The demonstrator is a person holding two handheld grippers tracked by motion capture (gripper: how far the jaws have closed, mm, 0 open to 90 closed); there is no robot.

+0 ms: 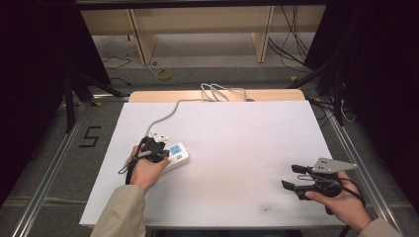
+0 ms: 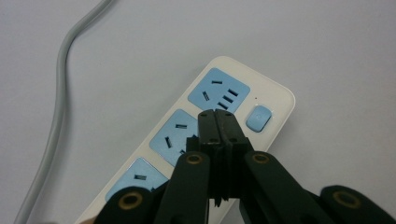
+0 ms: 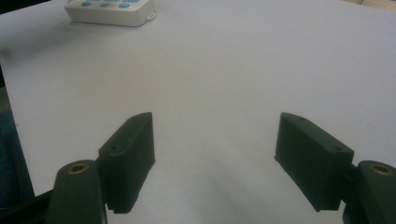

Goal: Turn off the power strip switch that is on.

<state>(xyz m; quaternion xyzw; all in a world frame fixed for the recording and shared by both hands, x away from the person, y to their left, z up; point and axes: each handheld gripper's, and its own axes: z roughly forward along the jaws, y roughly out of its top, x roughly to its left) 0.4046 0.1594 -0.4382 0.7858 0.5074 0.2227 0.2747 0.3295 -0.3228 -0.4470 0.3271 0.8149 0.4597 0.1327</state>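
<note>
A person sits at a table covered by a white sheet (image 1: 237, 143), seen from above, with a two-jaw gripper in each hand.

The left gripper (image 1: 154, 148) is at the left side of the sheet, held directly over a white power strip (image 1: 177, 157). In the left gripper view, its two black jaws are pressed fully together with nothing between them. Their joined tips (image 2: 215, 122) sit over the strip's face, between the end socket and the next one; whether they touch the plastic cannot be told. The strip (image 2: 280, 95) has blue socket panels in a row, and three of them show here. All three sockets are vacant, with no plug in them. A small blue switch button (image 2: 258, 118) sits beside the end socket, just right of the jaw tips. A grey cable (image 2: 58, 93) curves across the sheet to the left of the strip. From above, this cable (image 1: 168, 114) runs away toward the far edge of the table, where it lies in loose loops.

The right gripper (image 1: 295, 177) is at the near right corner of the sheet, well apart from the strip. In the right gripper view, its jaws stand wide apart above bare white surface, holding nothing. The end of the power strip (image 3: 112, 11) shows far off at the top left of that view.
</note>
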